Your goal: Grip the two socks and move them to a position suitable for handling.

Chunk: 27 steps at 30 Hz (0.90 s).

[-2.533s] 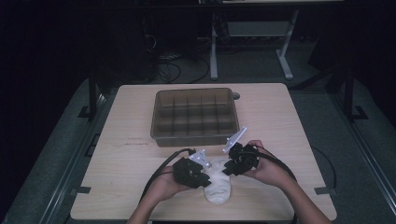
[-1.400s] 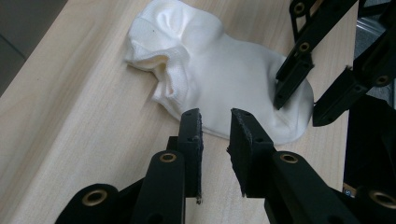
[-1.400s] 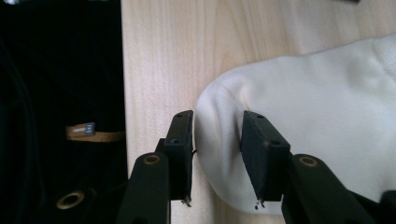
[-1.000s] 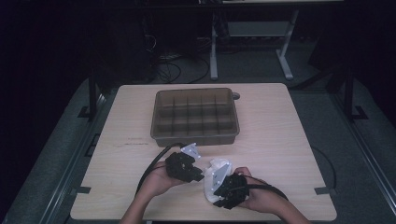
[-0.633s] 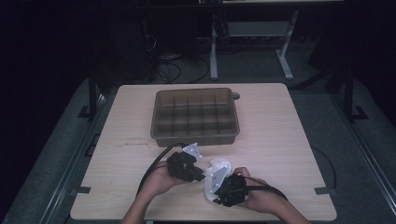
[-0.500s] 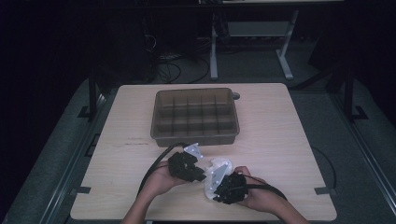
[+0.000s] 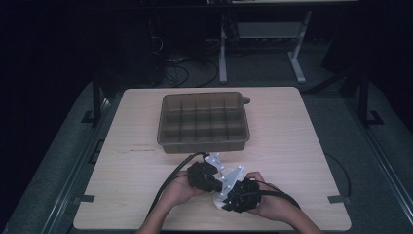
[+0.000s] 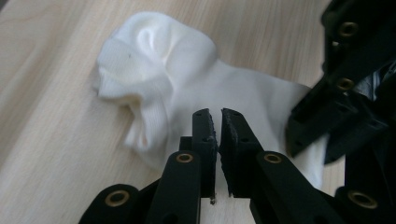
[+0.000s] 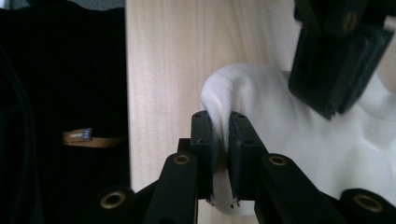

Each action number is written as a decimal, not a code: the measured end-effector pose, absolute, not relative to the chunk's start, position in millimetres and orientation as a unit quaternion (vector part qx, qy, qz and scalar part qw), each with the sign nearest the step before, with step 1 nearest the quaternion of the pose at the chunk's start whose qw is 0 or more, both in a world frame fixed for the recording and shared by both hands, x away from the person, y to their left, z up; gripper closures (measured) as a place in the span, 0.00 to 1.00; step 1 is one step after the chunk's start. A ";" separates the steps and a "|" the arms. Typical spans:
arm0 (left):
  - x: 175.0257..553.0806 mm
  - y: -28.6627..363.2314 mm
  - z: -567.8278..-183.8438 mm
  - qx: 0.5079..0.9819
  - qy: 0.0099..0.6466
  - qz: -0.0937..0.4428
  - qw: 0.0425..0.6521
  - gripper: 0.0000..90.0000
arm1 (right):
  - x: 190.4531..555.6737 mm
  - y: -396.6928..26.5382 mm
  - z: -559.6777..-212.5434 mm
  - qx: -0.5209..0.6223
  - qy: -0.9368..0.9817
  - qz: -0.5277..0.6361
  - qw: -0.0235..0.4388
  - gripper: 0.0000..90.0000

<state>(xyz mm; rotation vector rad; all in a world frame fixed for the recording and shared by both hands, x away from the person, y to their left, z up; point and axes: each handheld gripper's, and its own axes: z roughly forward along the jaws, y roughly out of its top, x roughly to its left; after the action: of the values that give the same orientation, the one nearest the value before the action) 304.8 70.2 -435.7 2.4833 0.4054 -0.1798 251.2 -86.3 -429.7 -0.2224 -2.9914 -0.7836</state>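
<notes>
A: Where did the white sock (image 8: pixel 196 88) lie?

B: On the wooden table (image 7: pixel 292 126), bunched and crumpled, on the person's side of the brown divided tray (image 7: pixel 203 122) and well apart from it. In the high view it showed as a small white patch (image 7: pixel 217 197) between the two grippers.

A: State of the right gripper (image 9: pixel 219 126)?

B: Its jaws had just been closing and were pinched on a raised fold of the sock; in the right gripper view the cloth rose in a hump between the two pads. In the high view that gripper (image 7: pixel 238 192) sat on the near right side of the sock, farther from the tray than the other.

A: And the left gripper (image 8: pixel 217 123)?

B: Jaws had also just been closing; only a thin slit remained between the pads. They sat right at the sock's surface, but whether any cloth was caught in the slit could not be told from the left gripper view. In the high view it (image 7: pixel 204 175) lay on the sock's left, between sock and tray.

A: Anything else near the sock?

B: The right gripper's black body (image 8: pixel 345 93) crossed the right edge of the left gripper view, resting over the sock. Both hands (image 7: pixel 178 190) held their grippers low over the table. Cables trailed back from each.
</notes>
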 end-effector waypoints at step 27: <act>305.4 77.4 -439.7 0.930 0.165 -0.065 0.321 0.93 | 243.1 -85.3 -423.4 -0.063 -0.961 -0.266 0.045 0.91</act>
<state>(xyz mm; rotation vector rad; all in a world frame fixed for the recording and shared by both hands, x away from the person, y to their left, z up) 305.4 77.4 -439.7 2.4443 0.4331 -0.1695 243.1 -85.3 -423.4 -0.1910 -2.9355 -0.8127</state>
